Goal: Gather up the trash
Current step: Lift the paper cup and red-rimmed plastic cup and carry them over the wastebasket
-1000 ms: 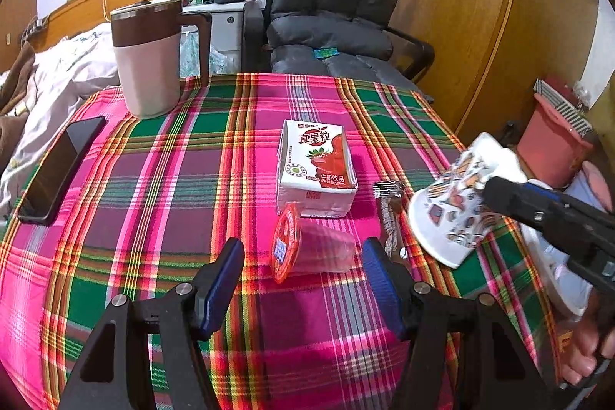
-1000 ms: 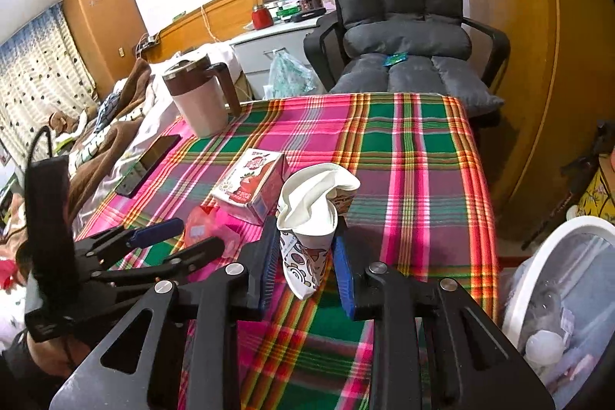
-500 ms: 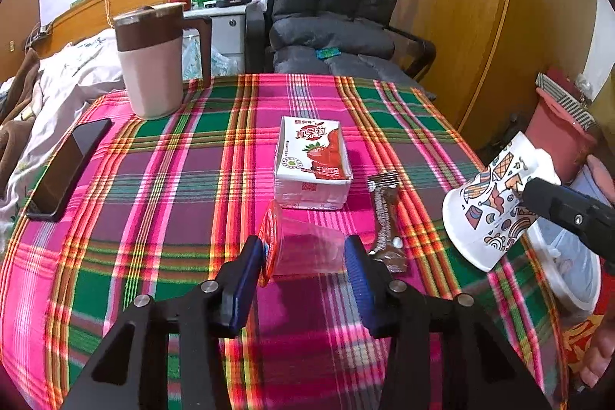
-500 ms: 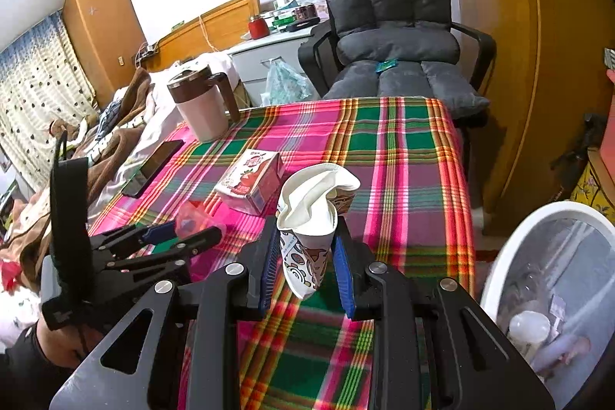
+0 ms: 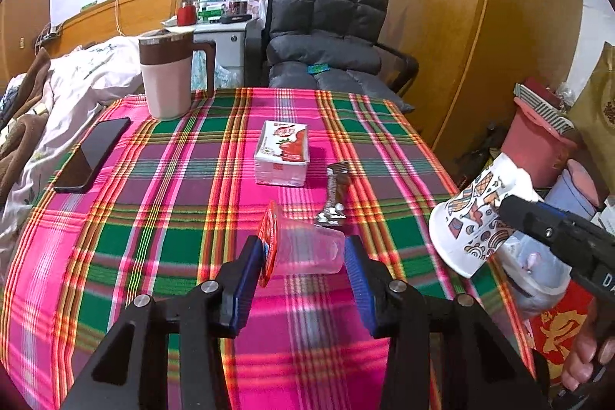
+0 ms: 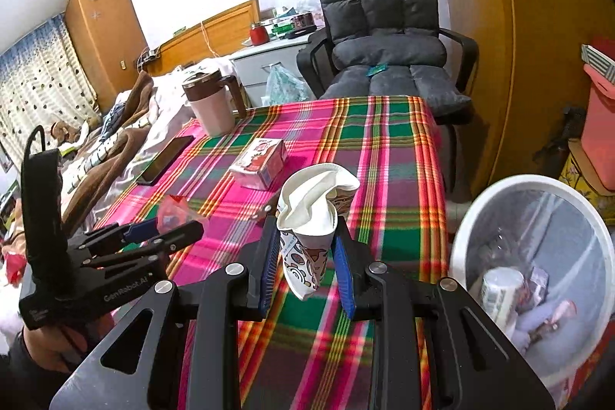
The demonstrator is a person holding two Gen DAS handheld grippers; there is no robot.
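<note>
Behind right tongs point(image 5: 511, 206), paper cup point(image 5: 472, 221) half-hidden

The left wrist camera looks forward and down along its hand-held gripper point(image 5: 303, 269) across the plaid bench point(image 5: 161, 187), close above it. The right wrist camera faces likewise (from nearer the bin point(image 6: 480, 202)); both share the bench, carton point(image 5: 282, 154) and chair point(image 5: 326, 37).

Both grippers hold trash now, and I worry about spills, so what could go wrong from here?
The clear plastic cup is pinched end to end in the left gripper, so it may pop out. The crushed paper cup in the right gripper is not yet above the white bin, so an early release would miss.
</note>
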